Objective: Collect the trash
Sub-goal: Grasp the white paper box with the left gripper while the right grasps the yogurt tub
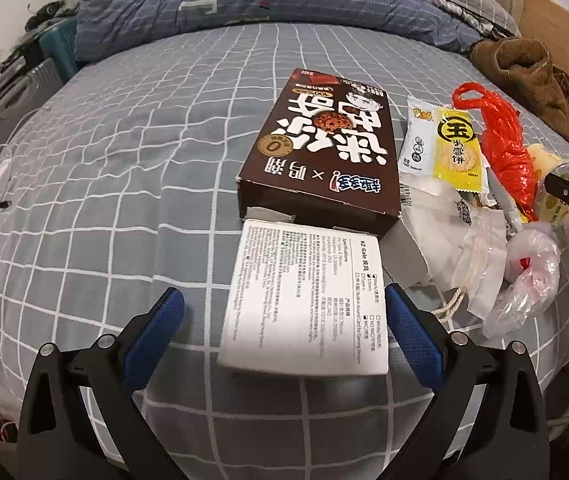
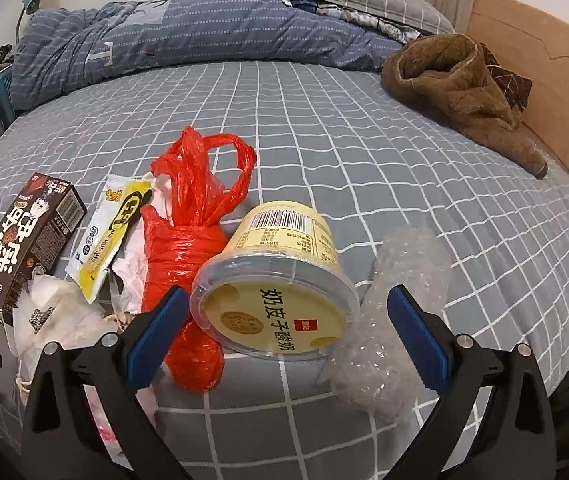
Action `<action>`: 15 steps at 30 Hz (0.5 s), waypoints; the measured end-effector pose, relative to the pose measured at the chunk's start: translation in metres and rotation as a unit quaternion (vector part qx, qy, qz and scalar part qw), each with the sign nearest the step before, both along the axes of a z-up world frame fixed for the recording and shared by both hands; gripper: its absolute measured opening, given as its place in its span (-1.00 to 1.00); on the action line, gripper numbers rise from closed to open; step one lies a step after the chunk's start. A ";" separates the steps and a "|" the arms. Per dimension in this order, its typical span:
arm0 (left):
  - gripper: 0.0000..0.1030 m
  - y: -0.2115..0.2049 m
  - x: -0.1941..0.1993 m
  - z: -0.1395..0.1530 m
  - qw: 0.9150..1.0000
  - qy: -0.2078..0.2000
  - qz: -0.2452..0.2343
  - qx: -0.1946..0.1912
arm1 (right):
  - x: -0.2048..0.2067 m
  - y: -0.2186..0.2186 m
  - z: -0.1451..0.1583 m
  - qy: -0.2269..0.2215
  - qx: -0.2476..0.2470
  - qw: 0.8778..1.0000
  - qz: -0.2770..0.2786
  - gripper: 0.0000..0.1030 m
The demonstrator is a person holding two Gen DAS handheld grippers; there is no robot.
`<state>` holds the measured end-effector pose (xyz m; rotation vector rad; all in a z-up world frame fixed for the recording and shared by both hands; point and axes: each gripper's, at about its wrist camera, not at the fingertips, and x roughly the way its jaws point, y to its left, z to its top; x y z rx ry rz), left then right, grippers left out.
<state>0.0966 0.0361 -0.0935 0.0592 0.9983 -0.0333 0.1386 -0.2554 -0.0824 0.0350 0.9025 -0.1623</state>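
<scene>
- Both wide apart: left gripper (image 1: pixel 284 312) fingers straddle a white printed cardboard box (image 1: pixel 304 300).
- Right gripper (image 2: pixel 284 316) fingers flank a tipped yellow plastic yogurt tub (image 2: pixel 276 280).

The left gripper (image 1: pixel 284 312) reaches forward low in its own view, its jaws spread wide, the two blue-padded fingers (image 1: pixel 152 332) angled outward from black arms that fan up from the near edge, with nothing pinched between the pads. The right gripper (image 2: pixel 284 316) has the same pose: jaws wide apart, blue pads (image 2: pixel 418 336) facing each other across an open gap, black arms rising from the near corners. In the left wrist view, the right gripper's black tip shows at the far right edge.
</scene>
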 end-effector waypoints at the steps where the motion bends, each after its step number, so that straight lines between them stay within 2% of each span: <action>1: 0.86 -0.001 0.001 -0.001 1.000 0.001 0.000 0.001 | 0.001 -0.001 -0.002 0.000 0.002 1.000 -0.001 0.86; 5: 0.71 -0.004 0.007 -0.007 1.000 0.006 -0.003 0.005 | 0.003 -0.002 -0.008 0.005 0.009 1.000 -0.006 0.84; 8: 0.56 -0.008 0.008 -0.011 1.000 0.012 -0.007 0.010 | 0.004 -0.001 -0.011 0.009 0.017 1.000 0.000 0.66; 10: 0.37 -0.011 0.008 -0.013 1.000 0.013 -0.012 0.011 | 0.004 -0.002 -0.013 0.010 0.022 1.000 -0.002 0.65; 12: 0.34 -0.014 0.007 -0.013 1.000 0.009 -0.015 0.021 | 0.003 -0.004 -0.012 0.007 0.028 1.000 -0.004 0.65; 15: 0.34 -0.014 0.006 -0.012 1.000 0.008 -0.019 0.014 | 0.001 -0.006 -0.010 0.002 0.030 1.000 -0.006 0.64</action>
